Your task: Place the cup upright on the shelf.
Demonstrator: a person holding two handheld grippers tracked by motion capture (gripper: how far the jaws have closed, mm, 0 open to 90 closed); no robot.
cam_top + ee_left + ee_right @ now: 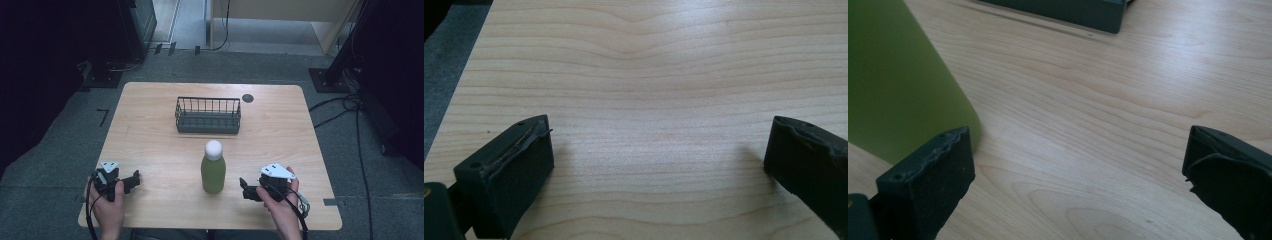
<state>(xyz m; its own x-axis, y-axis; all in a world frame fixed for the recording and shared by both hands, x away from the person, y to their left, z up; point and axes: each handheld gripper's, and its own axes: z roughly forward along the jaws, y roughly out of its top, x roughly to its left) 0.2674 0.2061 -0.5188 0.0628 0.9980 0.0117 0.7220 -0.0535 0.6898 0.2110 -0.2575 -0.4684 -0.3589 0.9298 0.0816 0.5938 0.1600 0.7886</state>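
Observation:
A green bottle (213,172) with a white cap stands upright on the wooden table (150,145), near its front middle. In the right gripper view the bottle's green body (895,85) rises at the left, just beyond the left jaw. My right gripper (245,188) rests on the table to the right of the bottle, open, and its jaws (1078,170) stand wide with bare wood between them. My left gripper (136,179) lies at the front left of the table, open too, with nothing but wood between its jaws (659,155).
A dark wire basket (208,115) stands behind the bottle at the table's back middle; its base (1068,10) shows at the top of the right gripper view. A small dark round disc (247,98) lies near the back edge. Cables (350,107) run over the grey floor at the right.

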